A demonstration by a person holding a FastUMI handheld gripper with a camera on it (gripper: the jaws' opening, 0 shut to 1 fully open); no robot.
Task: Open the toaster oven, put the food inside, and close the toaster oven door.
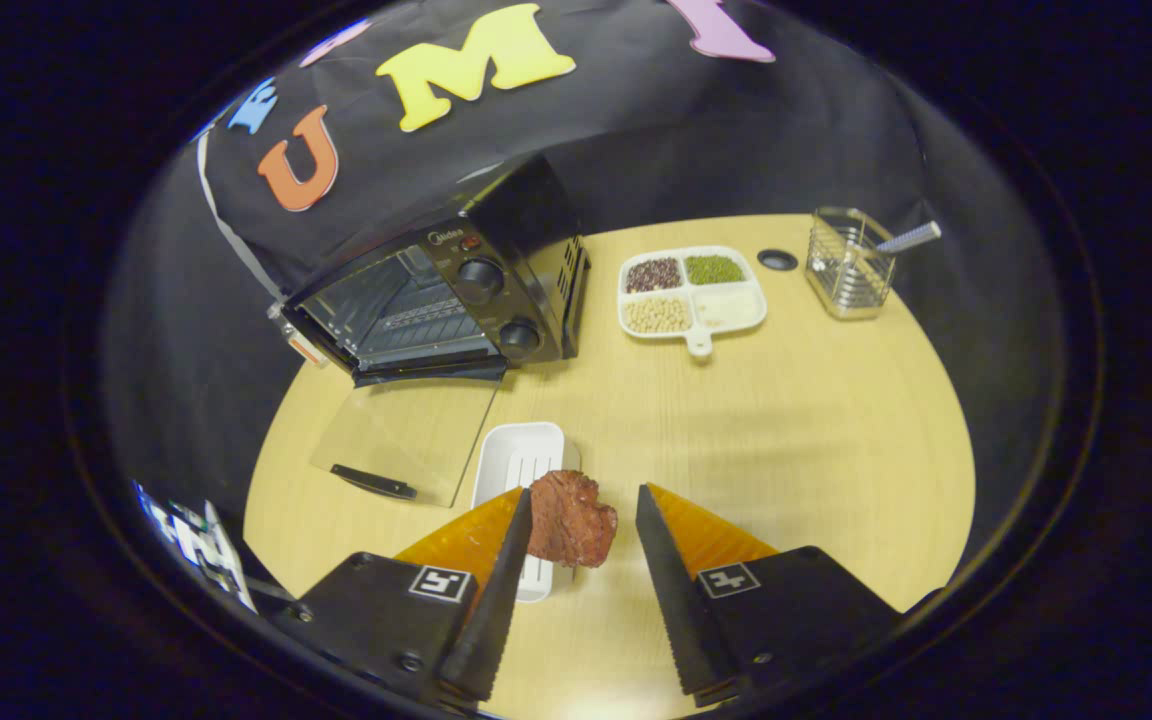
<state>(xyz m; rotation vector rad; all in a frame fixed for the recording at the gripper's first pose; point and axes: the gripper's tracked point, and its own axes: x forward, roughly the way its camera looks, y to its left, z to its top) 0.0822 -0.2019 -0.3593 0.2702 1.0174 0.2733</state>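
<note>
The black toaster oven stands at the table's back left with its glass door folded down flat, handle toward me, and the rack inside showing. A reddish-brown piece of meat sits between my fingers, over the right edge of a white slotted tray. It touches the left finger, and a small gap separates it from the right finger. My gripper is open, just in front of the open door and to its right.
A white divided plate with beans and grains lies right of the oven. Beyond it are a small black disc and a wire basket holding a utensil. The round wooden table ends close behind the oven.
</note>
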